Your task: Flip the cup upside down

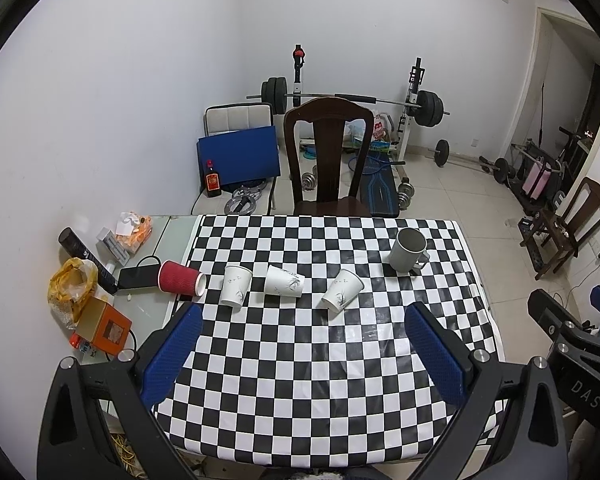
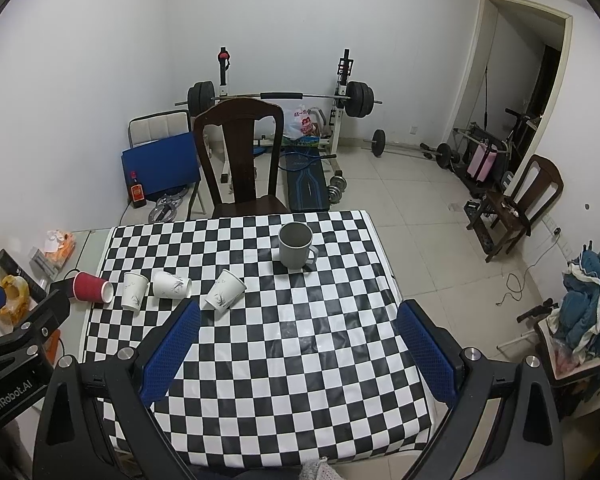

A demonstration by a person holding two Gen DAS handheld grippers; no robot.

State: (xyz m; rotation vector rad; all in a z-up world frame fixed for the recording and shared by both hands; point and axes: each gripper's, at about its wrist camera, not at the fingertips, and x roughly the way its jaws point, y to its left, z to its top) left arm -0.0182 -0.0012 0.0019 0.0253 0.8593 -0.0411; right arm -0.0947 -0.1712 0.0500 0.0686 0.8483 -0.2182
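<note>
A grey mug (image 1: 408, 249) (image 2: 296, 245) stands upright with its mouth up at the far right of the checkered table (image 1: 300, 360) (image 2: 280, 340). Three white paper cups stand in a row: a left one (image 1: 235, 285) (image 2: 134, 291) upright, a middle one (image 1: 284, 281) (image 2: 172, 285) on its side, a right one (image 1: 342, 290) (image 2: 225, 290) tilted. A red paper cup (image 1: 181, 277) (image 2: 92, 286) lies on its side at the left edge. My left gripper (image 1: 304, 344) and right gripper (image 2: 300, 340) are open and empty, held above the near half of the table.
A dark wooden chair (image 1: 328, 160) (image 2: 240, 160) stands behind the table. Clutter lies on the side surface at left: an orange box (image 1: 104, 328), a yellow bag (image 1: 72, 284), a black device (image 1: 138, 276). Weights and a bench fill the back of the room.
</note>
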